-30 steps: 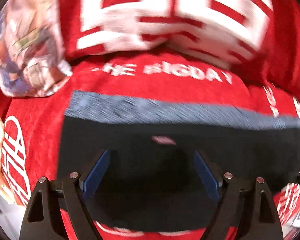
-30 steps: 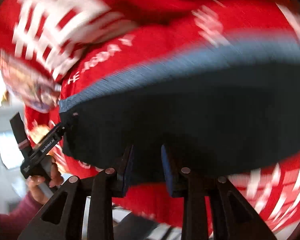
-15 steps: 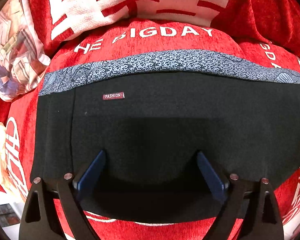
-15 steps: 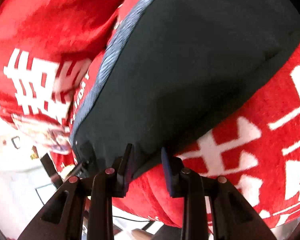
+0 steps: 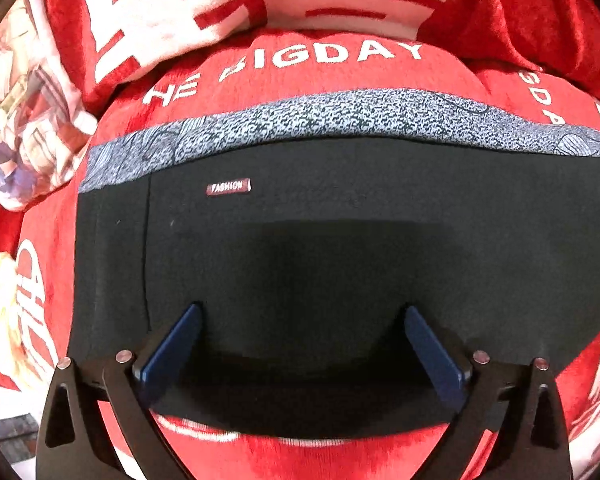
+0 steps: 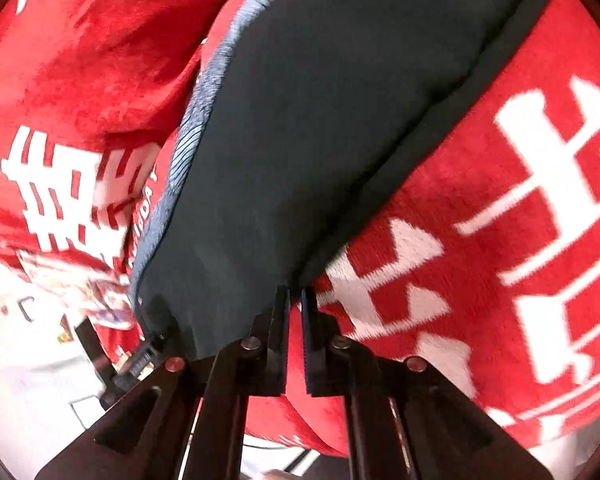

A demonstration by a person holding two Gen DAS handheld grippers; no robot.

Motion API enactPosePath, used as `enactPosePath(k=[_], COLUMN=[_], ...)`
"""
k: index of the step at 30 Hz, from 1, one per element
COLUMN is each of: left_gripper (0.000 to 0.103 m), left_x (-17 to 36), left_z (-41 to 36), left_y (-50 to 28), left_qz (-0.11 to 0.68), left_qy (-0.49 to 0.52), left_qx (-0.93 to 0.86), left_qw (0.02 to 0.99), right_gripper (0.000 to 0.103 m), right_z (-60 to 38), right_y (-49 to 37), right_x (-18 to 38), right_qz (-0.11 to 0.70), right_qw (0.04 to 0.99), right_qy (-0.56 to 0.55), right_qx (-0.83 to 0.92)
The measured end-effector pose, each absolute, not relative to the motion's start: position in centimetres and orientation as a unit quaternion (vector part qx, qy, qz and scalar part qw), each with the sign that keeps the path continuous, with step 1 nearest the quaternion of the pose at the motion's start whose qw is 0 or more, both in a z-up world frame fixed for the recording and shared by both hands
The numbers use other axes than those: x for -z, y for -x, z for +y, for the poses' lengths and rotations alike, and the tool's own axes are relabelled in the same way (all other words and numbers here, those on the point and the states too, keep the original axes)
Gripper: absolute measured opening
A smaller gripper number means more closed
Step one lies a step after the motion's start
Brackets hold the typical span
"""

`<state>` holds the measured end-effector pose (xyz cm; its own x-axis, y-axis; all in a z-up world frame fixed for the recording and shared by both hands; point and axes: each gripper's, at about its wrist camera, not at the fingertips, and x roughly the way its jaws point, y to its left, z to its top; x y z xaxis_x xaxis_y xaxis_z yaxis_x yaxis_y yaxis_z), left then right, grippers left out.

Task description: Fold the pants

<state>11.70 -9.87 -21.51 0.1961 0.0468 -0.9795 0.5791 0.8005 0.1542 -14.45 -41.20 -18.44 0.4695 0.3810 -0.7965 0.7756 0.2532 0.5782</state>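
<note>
Black pants (image 5: pixel 340 208) lie folded on a red blanket (image 5: pixel 300 68), with a grey patterned waistband (image 5: pixel 340 116) along the far edge and a small "FASHION" label (image 5: pixel 229 187). My left gripper (image 5: pixel 300 320) is open just above the near part of the pants, blue pads wide apart and empty. In the right wrist view the pants (image 6: pixel 320 120) run diagonally. My right gripper (image 6: pixel 295 300) is nearly shut at the near edge of the pants; a thin gap shows between the pads and I cannot tell if cloth is pinched.
The red blanket (image 6: pixel 500 200) has large white characters and "THE BIGDAY" lettering. A printed pillow (image 5: pixel 24 112) lies at the far left. The blanket's edge and a pale floor (image 6: pixel 32 360) show at lower left of the right wrist view.
My right gripper's jaws have closed from a wide gap to a thin one at the pants' edge. My left gripper stays open and has barely moved.
</note>
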Motion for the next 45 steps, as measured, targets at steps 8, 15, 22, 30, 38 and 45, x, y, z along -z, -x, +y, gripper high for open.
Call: enactPosePath(k=[8, 15, 22, 30, 38, 45], left_gripper=[0.102, 0.102, 0.102, 0.102, 0.102, 0.102], left_x=[18.1, 22.2, 23.1, 22.5, 19.0, 19.9], left_z=[-17.6, -26.9, -26.8, -28.2, -29.5, -35.0], left_y=[-6.5, -2.1, -1.7, -1.2, -2.1, -3.9], left_qz=[0.584, 0.610, 0.624, 0.605, 0.574, 0.567], left_qy=[-0.242, -0.243, -0.223, -0.269, -0.265, -0.239], left_qx=[0.267, 0.281, 0.265, 0.265, 0.278, 0.247], left_qw=[0.728, 0.700, 0.701, 0.701, 0.723, 0.749], right_gripper=[0.026, 0.026, 0.018, 0.008, 0.028, 0.028], right_z=[-50.5, -58.2, -60.1, -59.7, -60.1, -60.1], right_y=[20.3, 23.6, 23.3, 25.2, 26.0, 18.2], right_x=[14.2, 16.4, 17.8, 17.8, 14.2, 12.9], right_qz=[0.424, 0.366, 0.353, 0.372, 0.394, 0.453], right_qw=[0.646, 0.623, 0.619, 0.629, 0.650, 0.719], right_qy=[-0.584, -0.616, -0.635, -0.614, -0.563, -0.464], right_qx=[0.248, 0.312, 0.298, 0.299, 0.324, 0.251])
